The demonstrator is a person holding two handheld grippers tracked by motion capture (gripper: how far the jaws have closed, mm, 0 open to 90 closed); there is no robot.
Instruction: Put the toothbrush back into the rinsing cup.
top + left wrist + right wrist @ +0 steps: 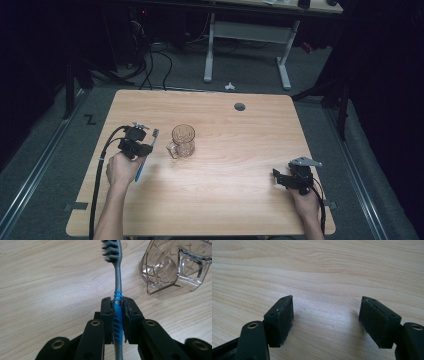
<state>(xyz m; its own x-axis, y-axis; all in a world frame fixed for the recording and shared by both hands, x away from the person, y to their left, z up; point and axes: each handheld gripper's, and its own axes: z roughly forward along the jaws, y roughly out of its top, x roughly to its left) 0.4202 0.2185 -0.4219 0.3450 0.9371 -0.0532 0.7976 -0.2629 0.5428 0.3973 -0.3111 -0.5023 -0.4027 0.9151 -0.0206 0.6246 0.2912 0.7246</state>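
A grey and blue toothbrush (117, 287) is clamped by its blue ribbed grip between the pads of my left gripper (118, 307). Its dark bristled head points away from me over the wood. In the high view the toothbrush (148, 152) slants beside my left gripper (136, 140) at the table's left. A clear cut-glass mug (182, 141) stands upright just right of it, handle toward the brush. The mug (175, 265) fills the upper right of the left gripper view. My right gripper (325, 315) rests open over bare wood, seen as well in the high view (290, 177) at the front right.
The light wooden table (225, 200) has a round cable grommet (240, 106) near its far edge. Behind it on the grey floor stand a white desk frame (247, 35) and loose cables (150, 65).
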